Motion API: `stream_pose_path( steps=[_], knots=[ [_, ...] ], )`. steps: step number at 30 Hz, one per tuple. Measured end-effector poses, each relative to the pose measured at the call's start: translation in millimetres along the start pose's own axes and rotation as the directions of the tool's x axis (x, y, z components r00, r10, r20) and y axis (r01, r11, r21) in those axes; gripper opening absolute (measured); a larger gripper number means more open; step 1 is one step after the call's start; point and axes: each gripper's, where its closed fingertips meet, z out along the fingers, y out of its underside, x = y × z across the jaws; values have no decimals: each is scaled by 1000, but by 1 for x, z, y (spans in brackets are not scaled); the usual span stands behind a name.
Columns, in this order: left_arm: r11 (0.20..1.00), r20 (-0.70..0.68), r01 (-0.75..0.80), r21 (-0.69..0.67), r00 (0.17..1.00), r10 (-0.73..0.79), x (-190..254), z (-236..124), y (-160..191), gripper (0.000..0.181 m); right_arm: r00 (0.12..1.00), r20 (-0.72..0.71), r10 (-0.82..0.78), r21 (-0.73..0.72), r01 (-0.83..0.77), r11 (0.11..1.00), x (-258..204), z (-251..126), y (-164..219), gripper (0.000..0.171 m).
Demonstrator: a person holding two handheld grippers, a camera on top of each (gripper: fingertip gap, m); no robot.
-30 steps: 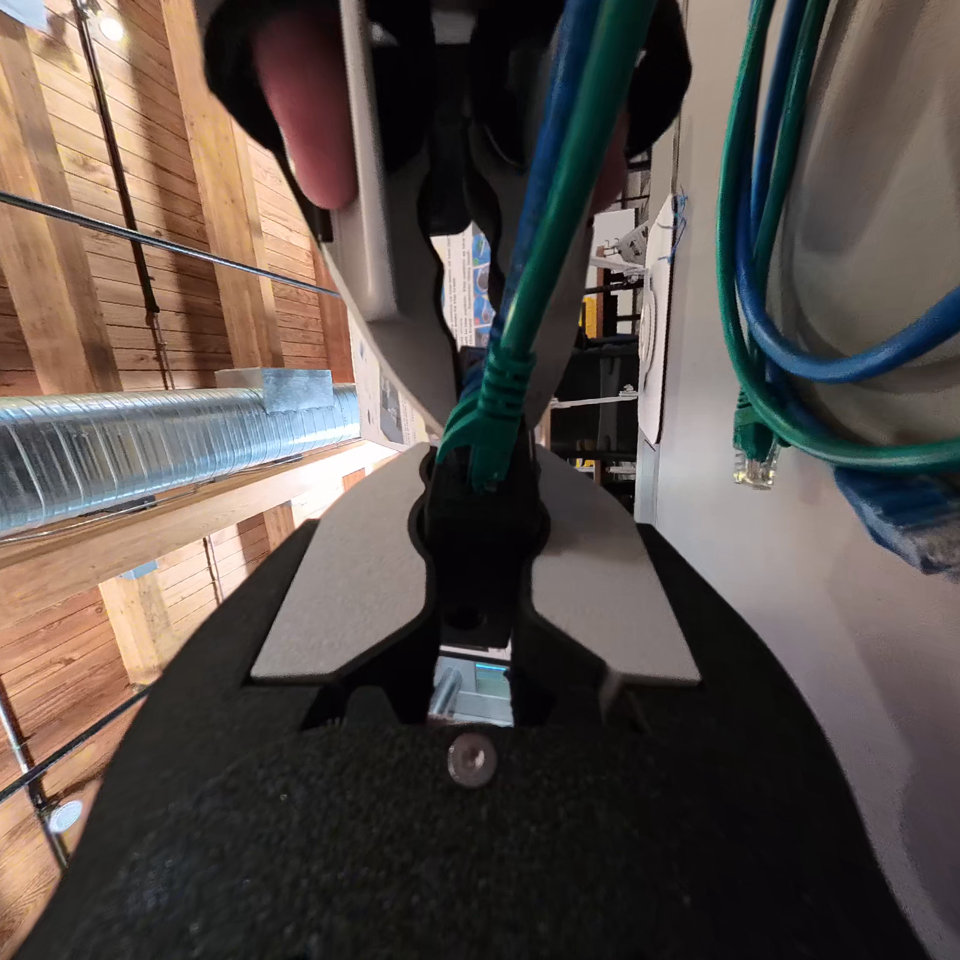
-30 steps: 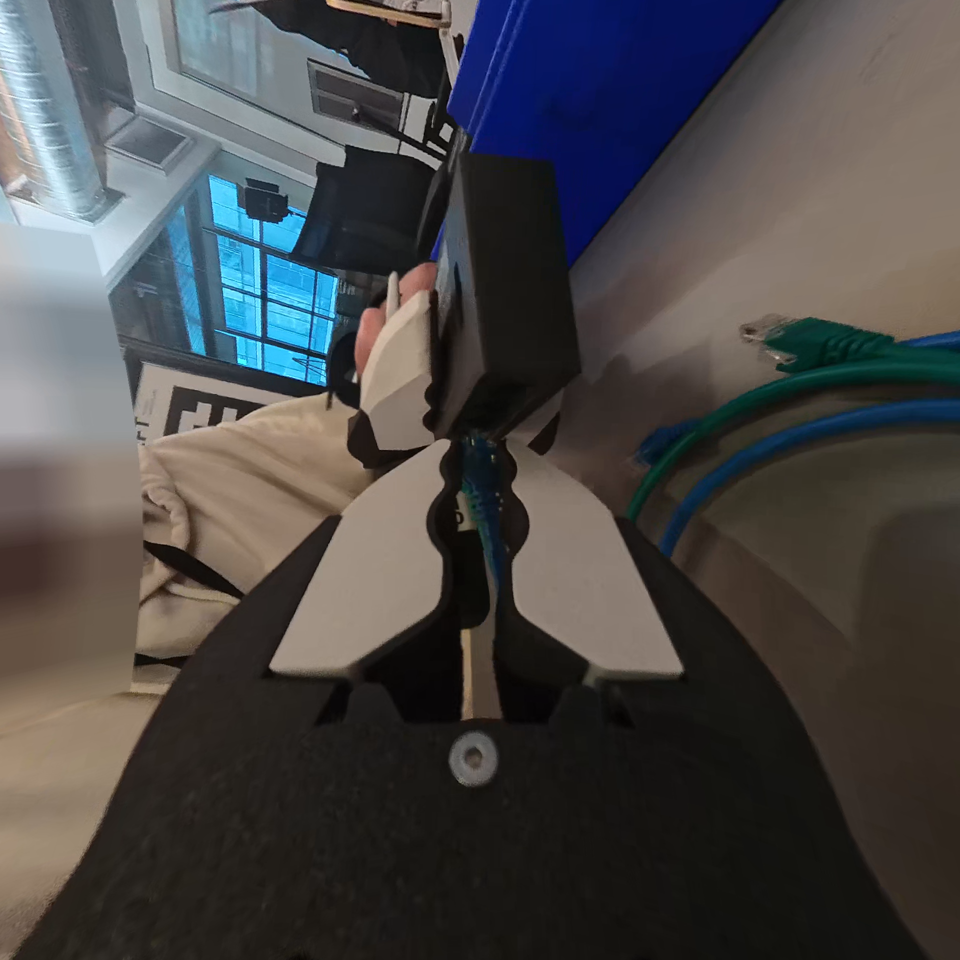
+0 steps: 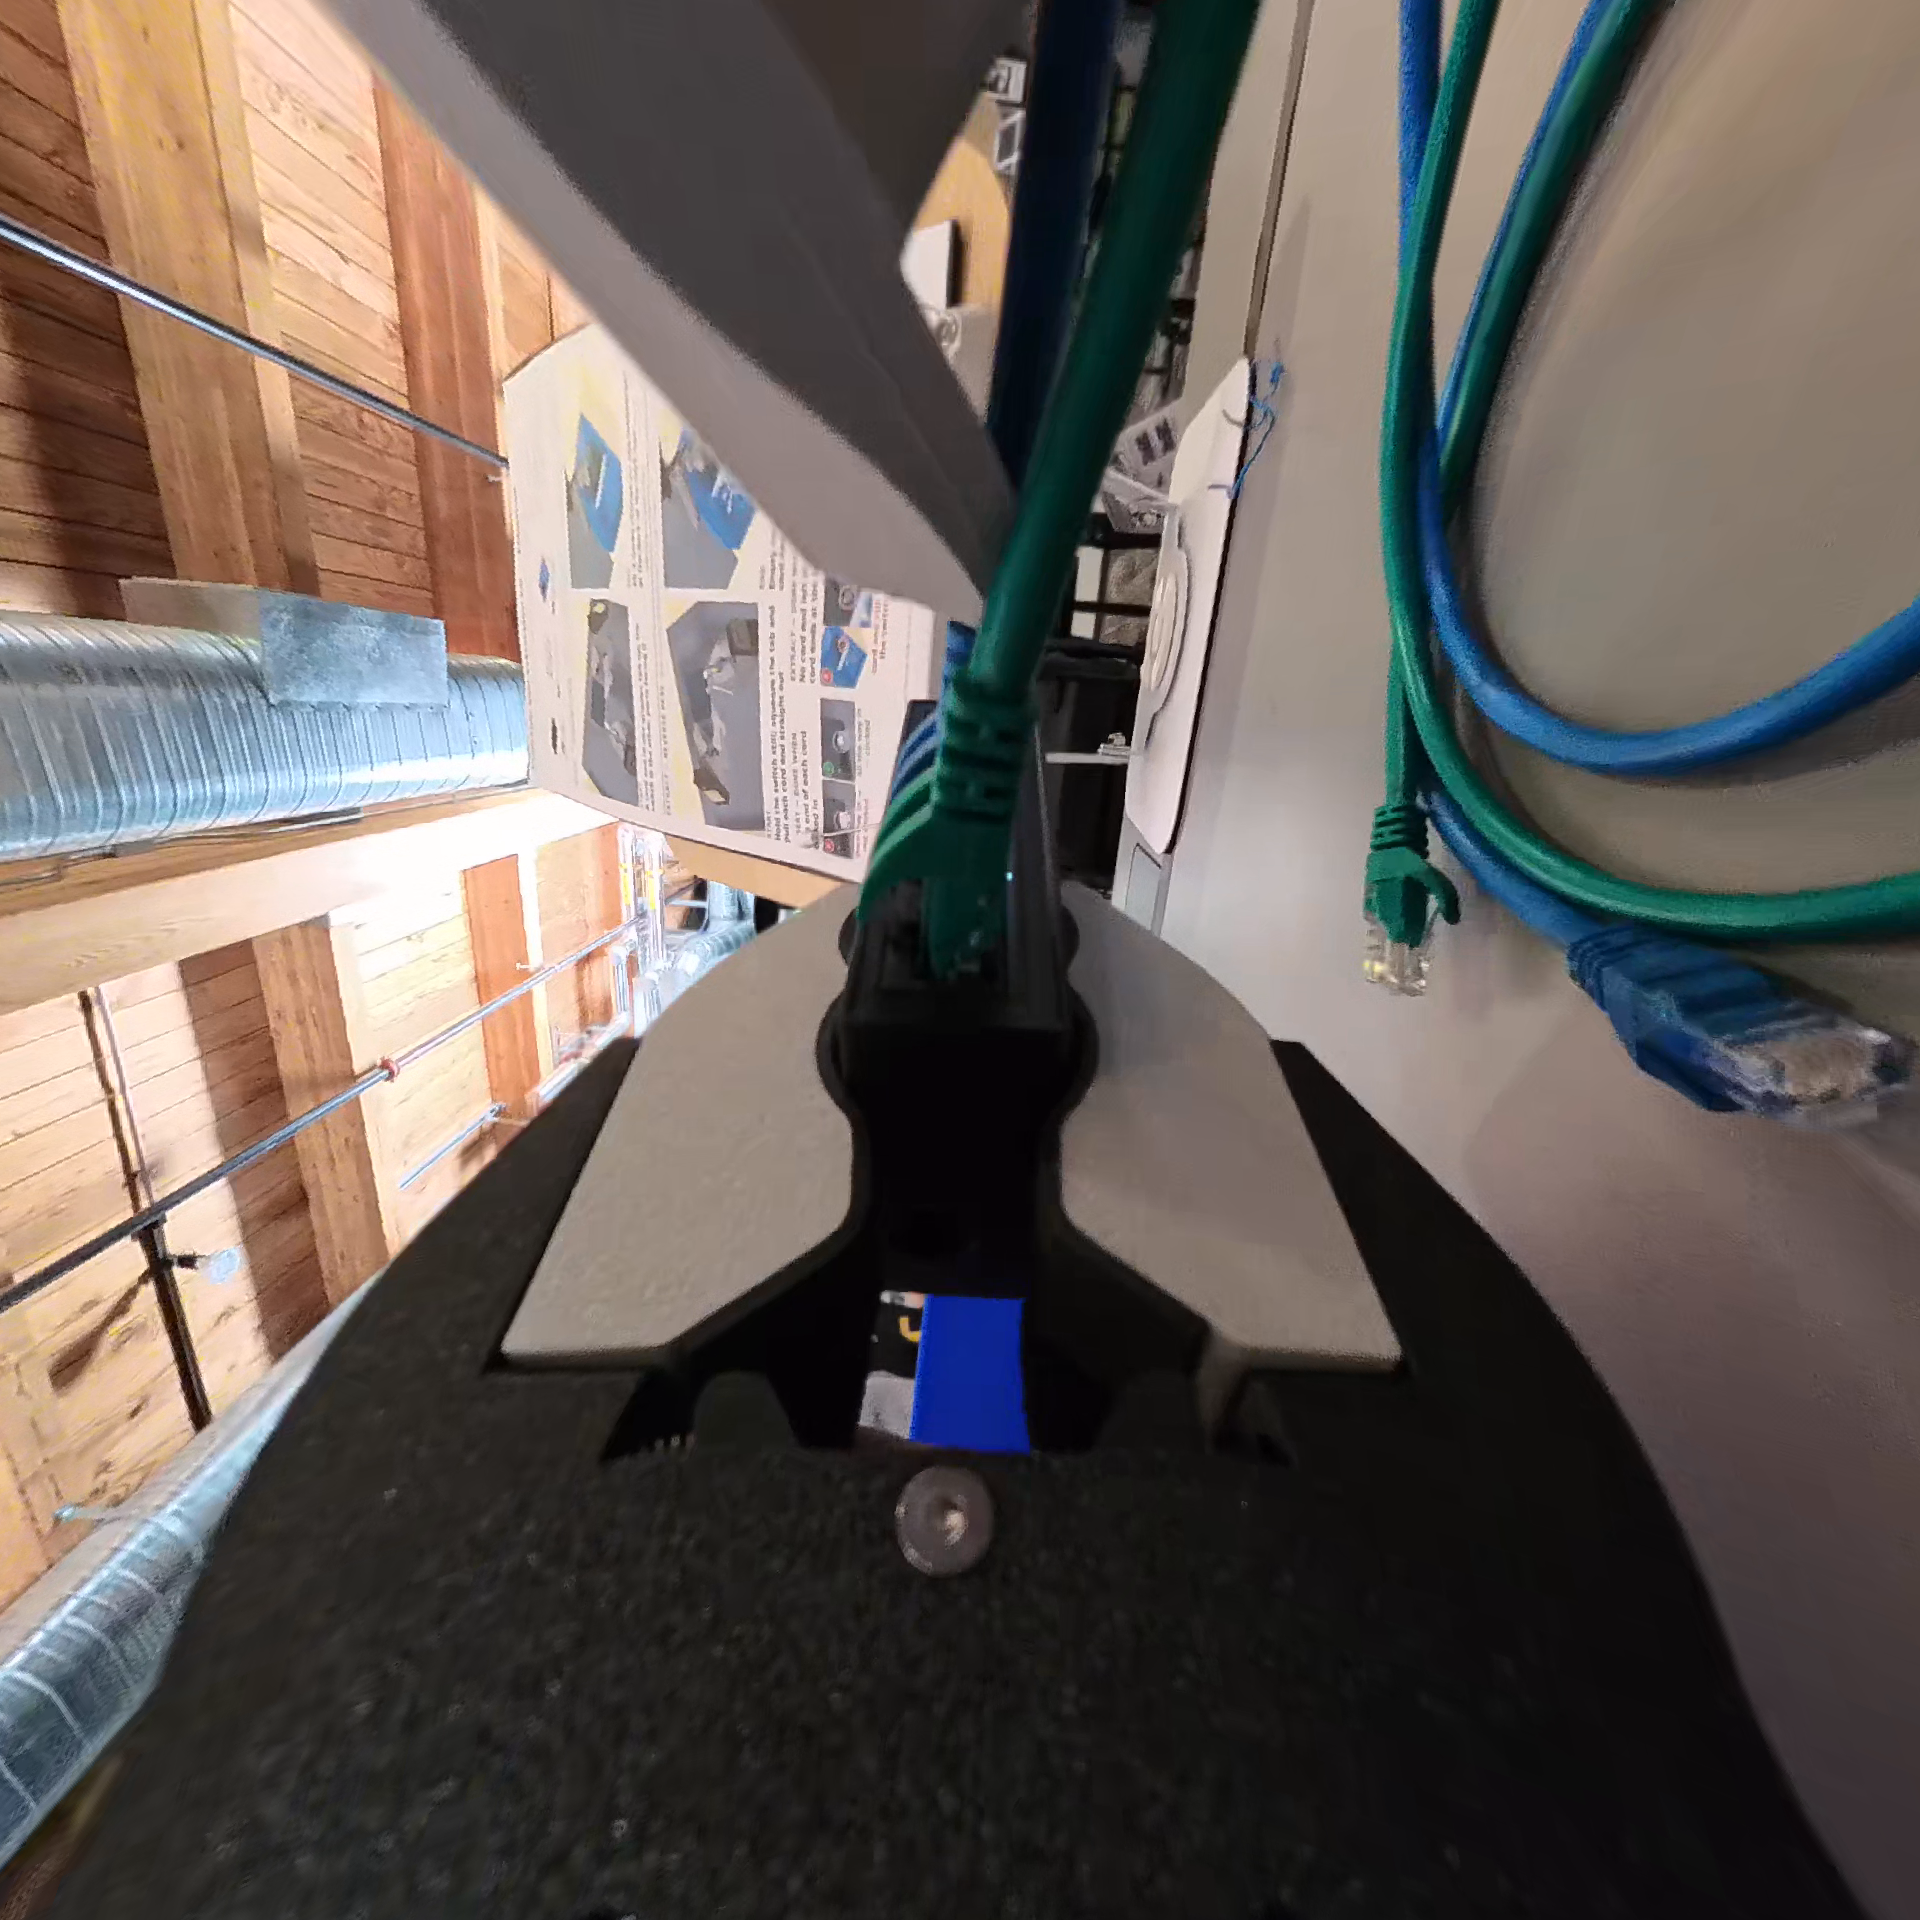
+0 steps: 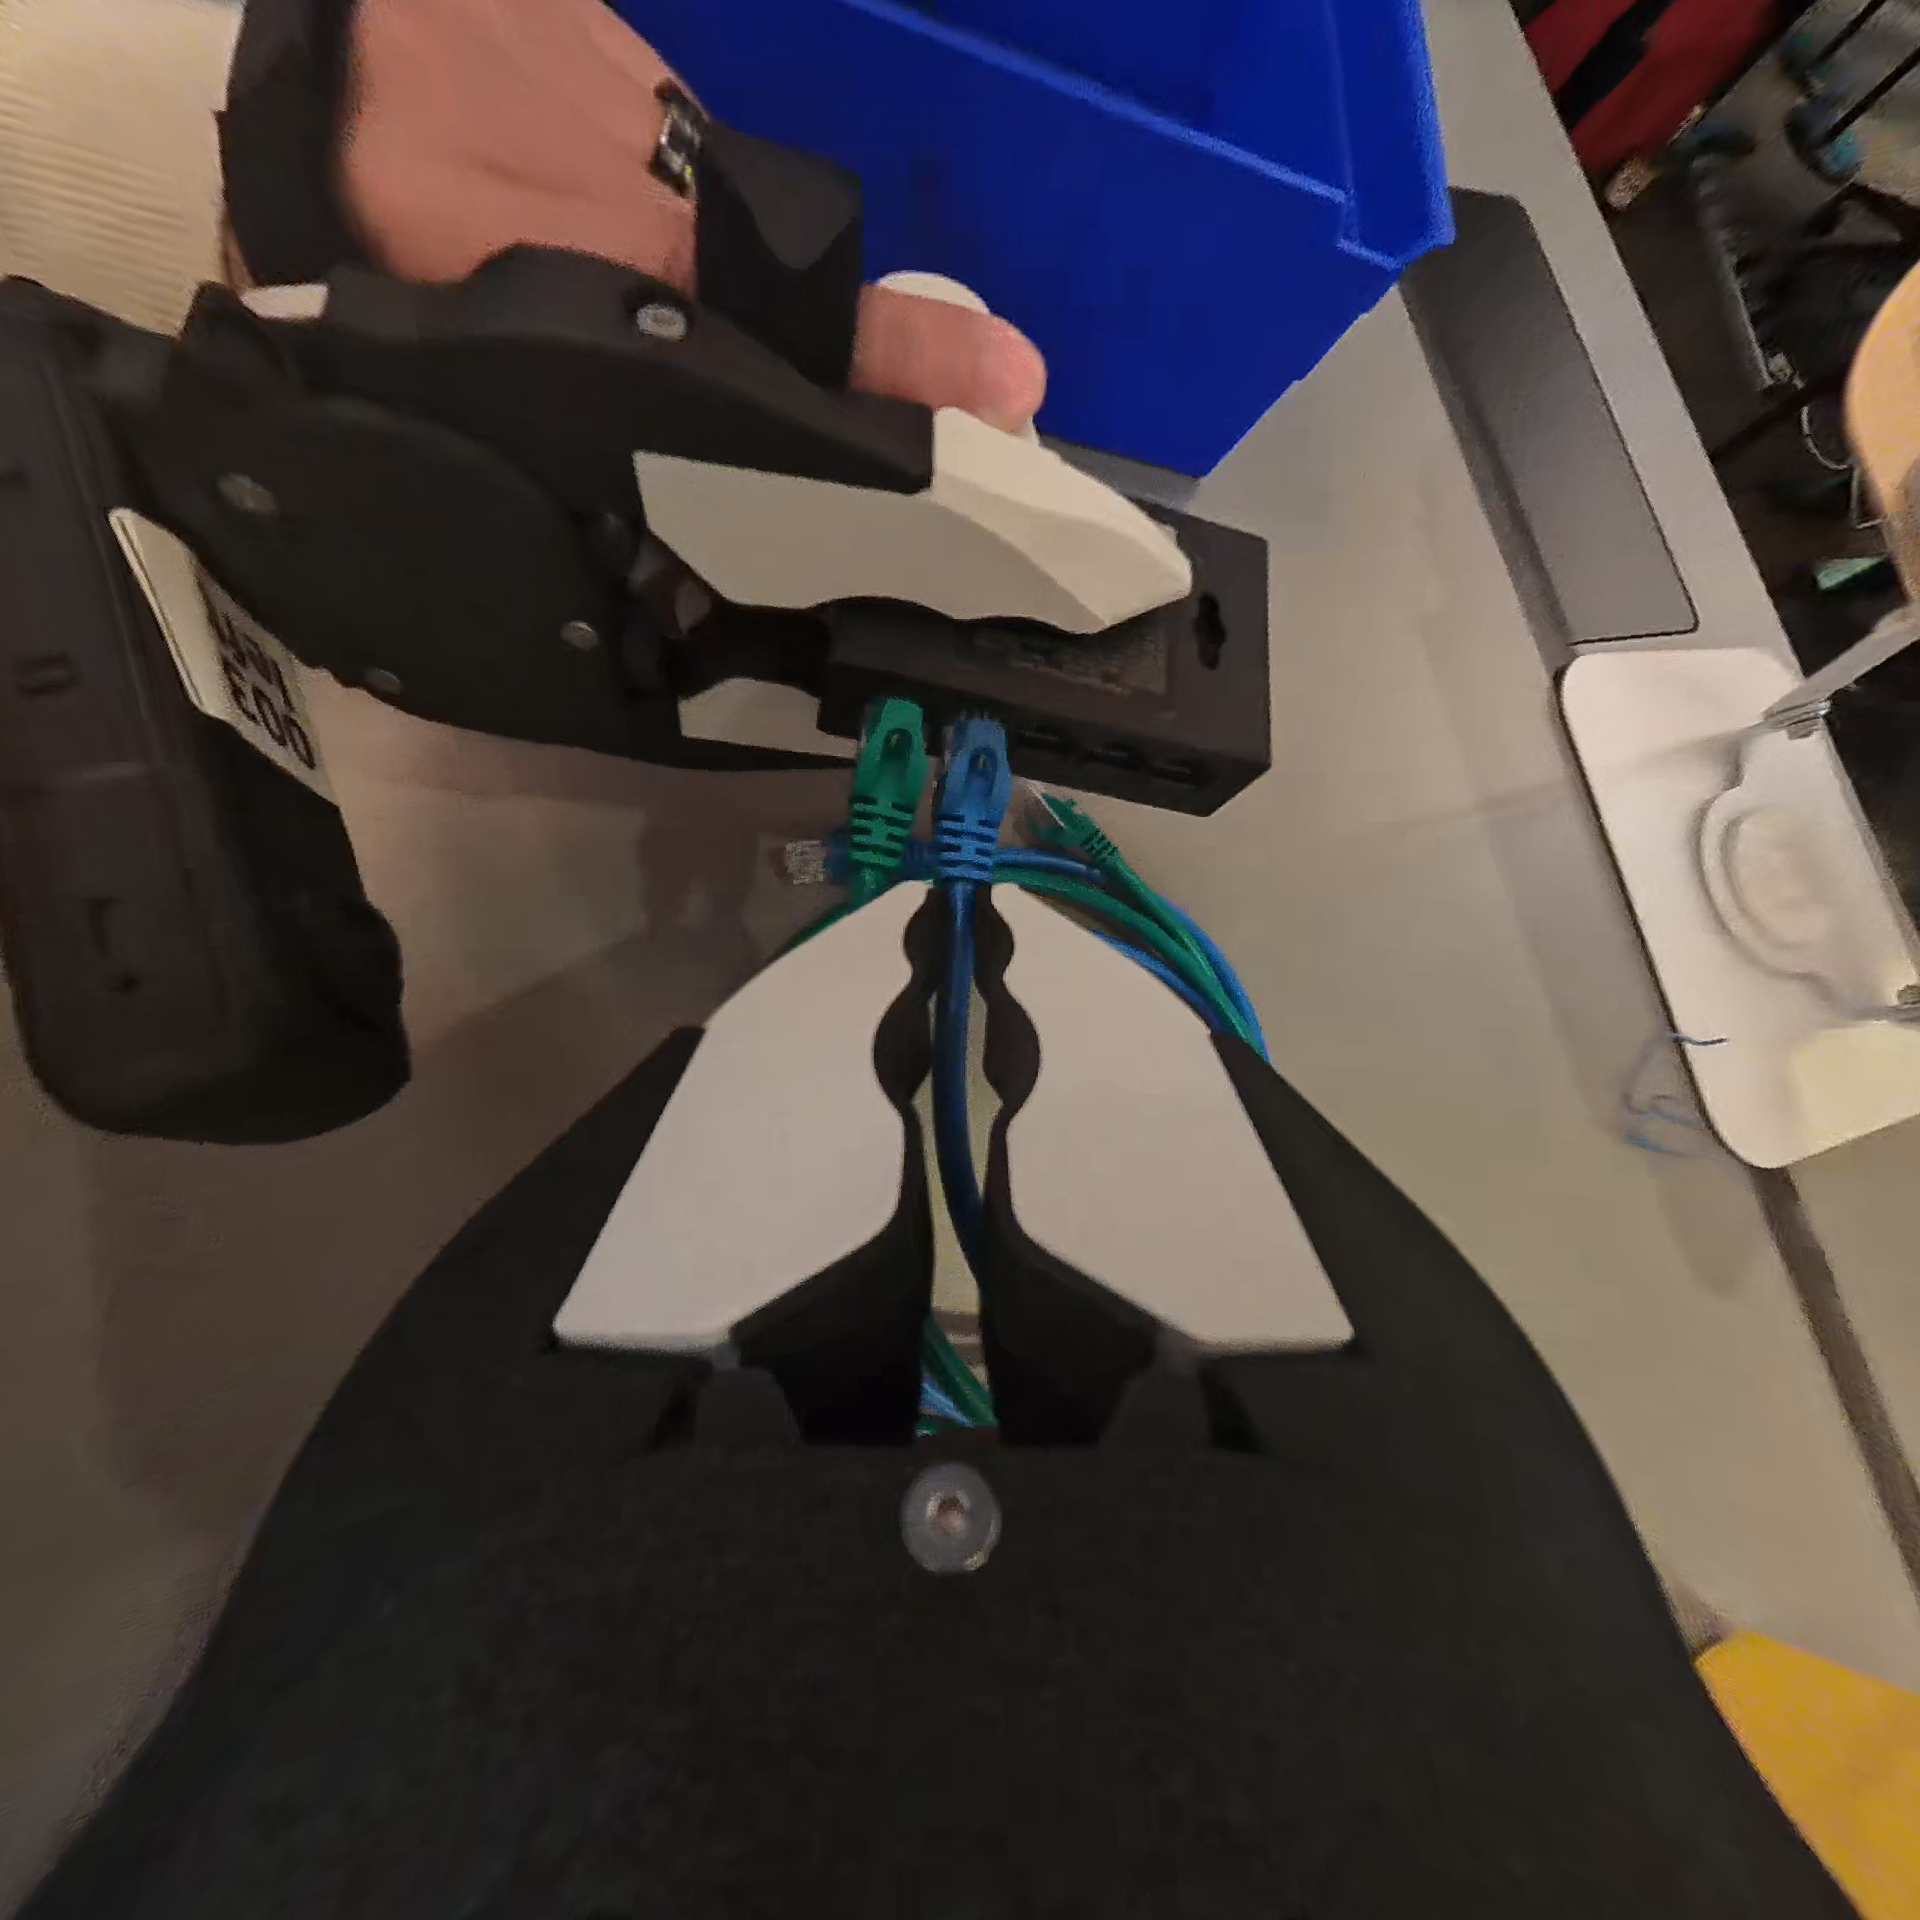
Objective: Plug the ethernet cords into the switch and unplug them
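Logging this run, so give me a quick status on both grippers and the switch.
Left gripper shut on switch, held off the table. Right gripper shut on blue cord; green cord plugged beside it. Three ports empty; nothing blocking.

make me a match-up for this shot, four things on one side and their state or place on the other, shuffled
1. switch
2. blue cord
3. green cord
4. blue bin

a. plugged in, no gripper on it
b. on the table behind the switch
c. plugged in, running between the right gripper's jaws
d. clamped in the left gripper

Pairs: 1-d, 2-c, 3-a, 4-b
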Motion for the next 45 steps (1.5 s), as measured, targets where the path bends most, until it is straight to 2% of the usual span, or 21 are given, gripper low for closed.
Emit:
stream_pose_path(
  steps=[8, 9, 10, 11, 12, 13, 14, 15, 17, 19, 21, 24, 28, 30, 31, 33, 35, 37, 40, 43, 45],
  knots=[
    [999, -48, 2, 32, 999, -1, 11, -7, -14, 29, 996, 57, 73, -6, -73, 997, -9, -9, 13, 5],
    [999, -60, 2, -41, 998, -5, 12, -3, -1, 30, 995, 49, 82, -28, -81, 996, -7, -11, 19, 5],
    [990, -91, 5, -144, 996, -18, 17, 3, 26, 30, 998, -24, 58, -90, -60, 994, 6, -18, 35, 5],
    [975, -110, 33, -219, 992, -59, 18, 8, 54, 30, 993, -59, 98, -98, -104, 990, 20, -30, 49, 5],
    [977, -67, 79, -199, 993, -94, 5, 8, 57, 30, 976, -7, 220, -25, -220, 975, 24, -45, 49, 5],
    [990, 16, 111, -89, 994, -110, -17, -1, 30, 29, 965, 5, 262, 20, -262, 965, 29, -57, 45, 5],
    [993, 63, 111, 24, 992, -113, -31, -13, -9, 29, 977, -38, 208, 30, -207, 978, 33, -64, 39, 5],
    [994, 46, 87, 71, 995, -90, -27, -19, -38, 29, 984, -59, 167, 38, -165, 986, 33, -65, 30, 5],
    [997, 2, 28, 78, 1000, -29, -7, -18, -56, 29, 984, -121, 129, 38, -126, 991, 43, -69, 18, 5],
    [995, -10, 36, 91, 999, -35, -2, -19, -49, 29, 967, -224, 123, 14, -123, 992, 68, -79, 23, 5],
    [995, -41, 83, 55, 996, -81, -2, -18, -35, 29, 956, -229, 183, -66, -203, 977, 81, -74, 45, 5],
    [992, -24, 115, 53, 993, -114, -9, -19, -26, 29, 946, -128, 297, -91, -309, 947, 72, -48, 63, 6],
    [978, -12, 174, 116, 985, -174, -16, -25, -24, 29, 925, -71, 372, -149, -379, 913, 62, -9, 76, 6],
    [966, -27, 226, 126, 974, -225, -20, -27, -21, 29, 920, -30, 392, -165, -391, 906, 55, 0, 76, 24],
    [964, -34, 242, 108, 970, -240, -21, -26, -17, 30, 912, -46, 407, -106, -410, 906, 61, -3, 68, 29],
    [962, -30, 259, 90, 966, -257, -24, -23, -8, 30, 866, -19, 500, 119, -495, 861, 78, -29, 37, 28],
    [960, -12, 268, 85, 963, -268, -31, -22, 1, 30, 795, 41, 605, 332, -582, 743, 97, -70, 16, 28],
    [955, -34, 266, 133, 964, -264, -38, -30, 1, 30, 741, 45, 670, 414, -624, 663, 106, -103, 21, 29],
    [947, -166, 269, 175, 956, -241, -32, -51, -2, 29, 732, -39, 680, 313, -637, 704, 86, -115, 55, 32],
    [923, -257, 361, 131, 912, -320, -30, -65, 1, 29, 798, -117, 592, 83, -586, 806, 41, -99, 90, 33],
    [908, -290, 405, 110, 886, -361, -33, -71, 4, 29, 844, -198, 499, -11, -511, 860, 23, -88, 105, 31]
  ],
)
